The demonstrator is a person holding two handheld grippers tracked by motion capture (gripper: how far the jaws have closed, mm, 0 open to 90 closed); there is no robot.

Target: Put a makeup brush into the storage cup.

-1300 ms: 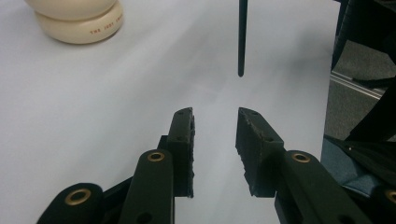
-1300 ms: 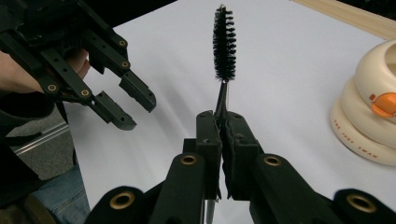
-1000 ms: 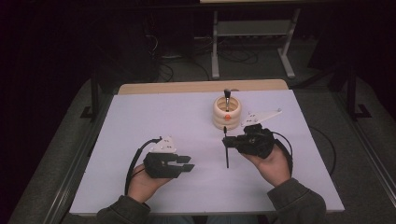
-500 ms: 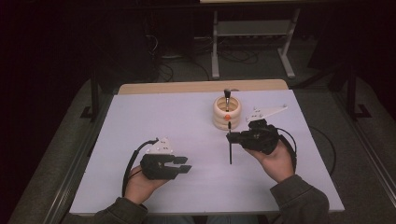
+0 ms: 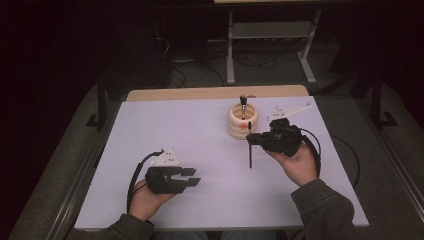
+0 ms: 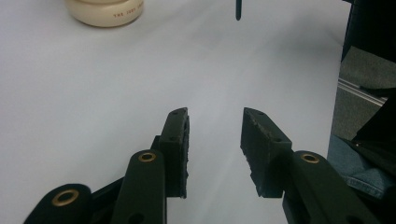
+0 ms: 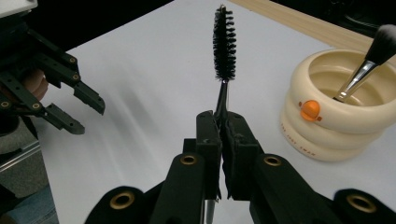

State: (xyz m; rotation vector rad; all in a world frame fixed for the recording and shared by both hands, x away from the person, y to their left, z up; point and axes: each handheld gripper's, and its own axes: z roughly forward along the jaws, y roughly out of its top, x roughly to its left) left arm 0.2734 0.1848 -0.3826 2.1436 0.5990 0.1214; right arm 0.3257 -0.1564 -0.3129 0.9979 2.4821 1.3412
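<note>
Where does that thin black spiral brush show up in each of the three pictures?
High view: the spiral brush stands right of centre, clamped in the right gripper, just in front of the cream holder.
Left gripper view: its lower tip pokes in at the top edge, right of centre.
Right gripper view: it rises from the shut jaws at centre, bristles up.
Shared landmark: the cream holder, seen in all three views.

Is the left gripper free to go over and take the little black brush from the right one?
Probably yes: the left gripper has open jaws with nothing between them, and bare table lies between it and the black brush clamped in the right gripper.
</note>
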